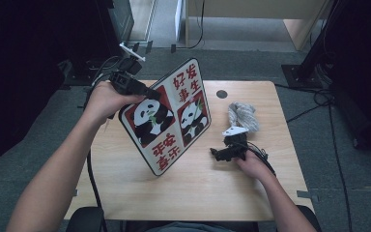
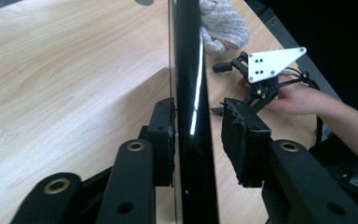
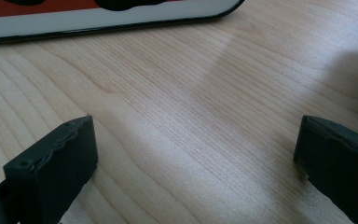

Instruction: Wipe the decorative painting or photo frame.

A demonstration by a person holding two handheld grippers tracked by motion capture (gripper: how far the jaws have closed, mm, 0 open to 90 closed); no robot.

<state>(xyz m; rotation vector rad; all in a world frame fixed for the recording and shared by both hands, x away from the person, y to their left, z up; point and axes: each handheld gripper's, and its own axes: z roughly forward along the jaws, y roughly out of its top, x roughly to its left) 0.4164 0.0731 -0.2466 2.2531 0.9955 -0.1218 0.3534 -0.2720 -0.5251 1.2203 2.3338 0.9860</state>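
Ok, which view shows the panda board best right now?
The high view: the panda board shows its whole printed face, tilted on edge. The left gripper view shows its thin black edge between the jaws; the right gripper view, its bottom rim.

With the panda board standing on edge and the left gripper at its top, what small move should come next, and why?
Probably lower the rectangular black-rimmed panda-print board flat before letting go. It stands tilted on its bottom edge on the pale wooden table. One of the left gripper's fingers touches it, the other stands clear, so it may tip. The right gripper rests open nearby.
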